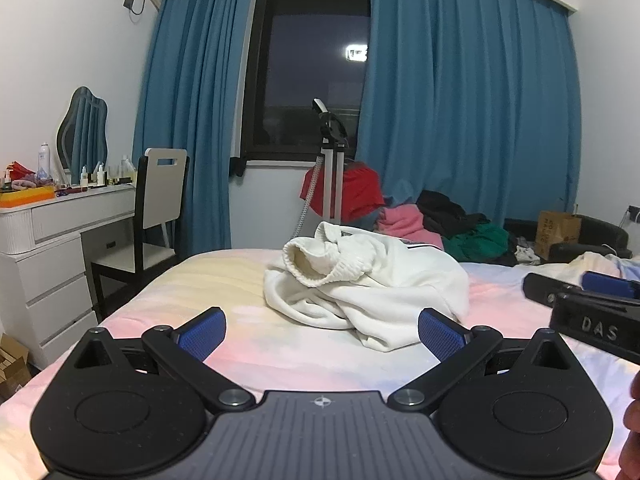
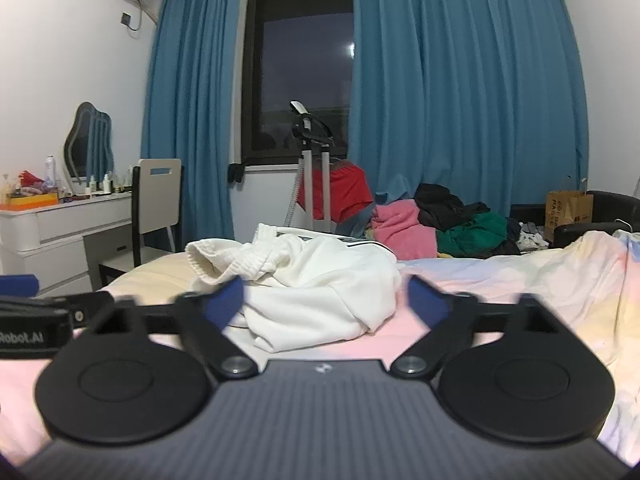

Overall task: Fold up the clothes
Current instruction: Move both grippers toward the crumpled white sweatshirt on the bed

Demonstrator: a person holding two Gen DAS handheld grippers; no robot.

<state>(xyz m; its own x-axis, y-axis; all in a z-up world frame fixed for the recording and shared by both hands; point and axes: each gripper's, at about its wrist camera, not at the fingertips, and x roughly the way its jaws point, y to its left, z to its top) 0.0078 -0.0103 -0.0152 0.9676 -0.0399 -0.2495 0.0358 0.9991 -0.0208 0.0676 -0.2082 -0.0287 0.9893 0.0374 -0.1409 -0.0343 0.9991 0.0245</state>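
Both the left gripper [image 1: 322,334] and the right gripper [image 2: 326,300] stand with jaws spread wide and nothing between them. Just ahead of both sets of jaws, a crumpled white sweatshirt [image 1: 368,280] lies on the pastel bedsheet [image 1: 248,344]. Its ribbed cuff [image 1: 310,264] opens up and to the left of the left jaws, the bulk running rightward across the bed.

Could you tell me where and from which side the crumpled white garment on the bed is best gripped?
I would take the white garment by its ribbed cuff, coming in from the near left with the left claw. The cuff stands up off the heap as an open, thick ring, so one finger can probably slip under its rim. The rest is bunched folds lying on the bed.
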